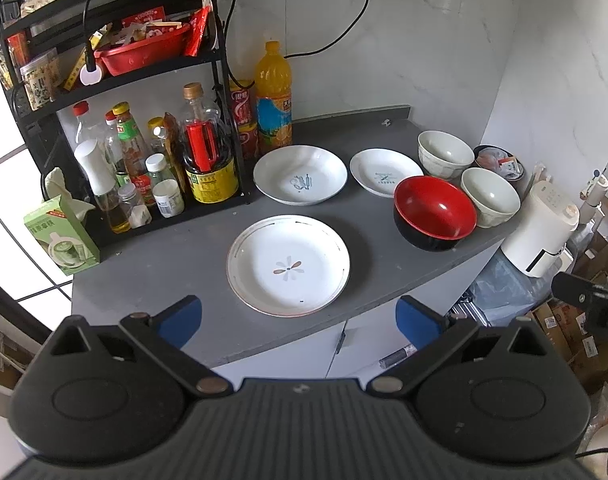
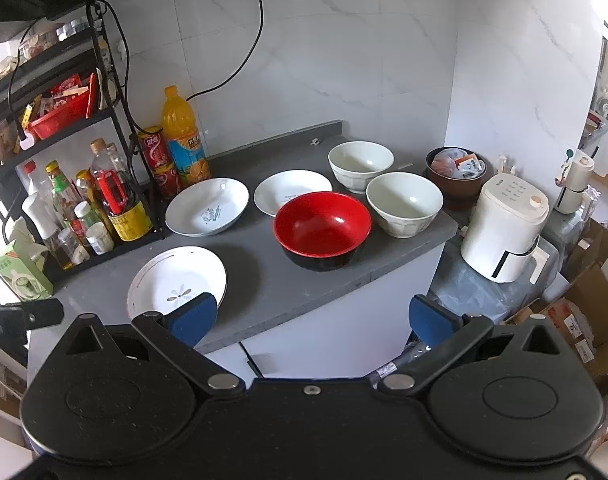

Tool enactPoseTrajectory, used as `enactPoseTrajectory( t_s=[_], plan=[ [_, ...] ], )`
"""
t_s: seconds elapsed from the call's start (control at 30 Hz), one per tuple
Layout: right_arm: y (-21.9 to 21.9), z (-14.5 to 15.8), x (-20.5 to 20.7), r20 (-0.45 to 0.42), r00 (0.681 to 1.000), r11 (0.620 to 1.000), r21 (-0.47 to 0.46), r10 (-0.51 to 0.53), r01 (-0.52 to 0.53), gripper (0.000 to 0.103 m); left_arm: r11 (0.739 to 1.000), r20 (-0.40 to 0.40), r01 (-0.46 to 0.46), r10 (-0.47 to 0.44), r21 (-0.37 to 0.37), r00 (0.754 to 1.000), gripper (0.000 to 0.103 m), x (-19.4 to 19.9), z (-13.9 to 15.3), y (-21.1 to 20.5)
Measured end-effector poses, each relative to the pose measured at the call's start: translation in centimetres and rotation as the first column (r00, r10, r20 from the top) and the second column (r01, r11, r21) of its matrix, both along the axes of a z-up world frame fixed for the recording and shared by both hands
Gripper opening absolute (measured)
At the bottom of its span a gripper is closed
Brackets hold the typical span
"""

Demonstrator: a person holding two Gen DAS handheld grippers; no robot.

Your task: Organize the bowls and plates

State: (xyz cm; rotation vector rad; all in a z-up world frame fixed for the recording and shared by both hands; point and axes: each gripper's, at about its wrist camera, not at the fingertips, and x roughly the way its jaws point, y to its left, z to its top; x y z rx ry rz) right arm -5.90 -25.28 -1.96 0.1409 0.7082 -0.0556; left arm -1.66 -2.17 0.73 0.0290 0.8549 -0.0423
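Your 3 plates and 3 bowls sit apart on the grey counter (image 1: 175, 248).

Nearest you is the flower plate (image 1: 288, 266) (empty), then the red bowl (image 2: 322, 228), 2 pale bowls and 2 white plates behind. Your left gripper (image 1: 299, 322) and right gripper (image 2: 312, 320) both gape wide, holding nothing.

Grey countertop (image 1: 175, 248) against a marbled white wall. Holds three white plates: flower plate (image 1: 288, 265) nearest the front edge, deeper plate (image 1: 299, 175) and smaller plate (image 1: 385, 172) behind it (each with a dark printed mark). Also carries red-and-black bowl (image 1: 434, 212), two pale bowls (image 1: 445, 153) (image 1: 490, 197), orange drink bottle (image 1: 273, 98), red cans (image 1: 241, 109), black condiment rack (image 1: 219, 80), green carton (image 1: 61, 236).
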Motion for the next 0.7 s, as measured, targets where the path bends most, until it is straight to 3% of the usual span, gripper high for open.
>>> enactPoseTrajectory(
  t_s=[0.7],
  plan=[
    [-2.5,-0.9,-0.2,0.006,0.998,0.996,-0.05,0.068,-0.068,0.103,0.999,-0.012,-0.035,0.035,0.0,0.999,0.102,-1.2,-0.1,-2.7]
  ],
)
